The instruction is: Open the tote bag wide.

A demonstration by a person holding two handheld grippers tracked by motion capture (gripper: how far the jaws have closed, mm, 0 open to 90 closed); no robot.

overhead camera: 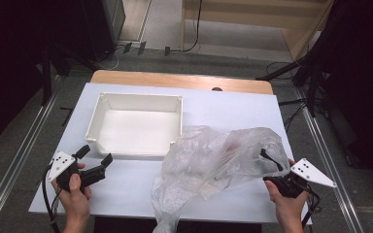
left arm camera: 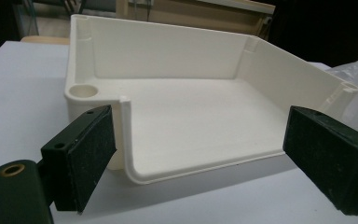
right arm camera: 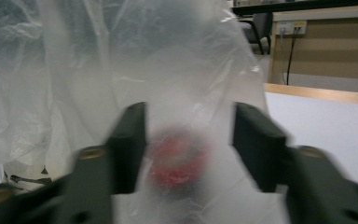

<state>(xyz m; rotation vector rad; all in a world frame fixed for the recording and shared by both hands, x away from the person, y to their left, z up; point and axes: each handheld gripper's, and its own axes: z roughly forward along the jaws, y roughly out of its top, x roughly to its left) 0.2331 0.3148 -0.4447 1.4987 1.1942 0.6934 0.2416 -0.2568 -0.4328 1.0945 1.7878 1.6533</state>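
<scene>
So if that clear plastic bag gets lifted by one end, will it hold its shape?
Probably not. The plastic bag lies crumpled and sagging on the table, so it looks thin and floppy. It seems light, though a red thing inside, between the right gripper jaws, could slide and pull it down.

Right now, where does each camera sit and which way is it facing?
High view: above the person's side, facing forward and down on the white table; both hands and grippers show.
Left gripper view: between open jaws, facing the empty white plastic tray.
Right gripper view: between its jaws, facing the clear plastic bag with something red inside.
Shared: tray and bag also show from above.
</scene>
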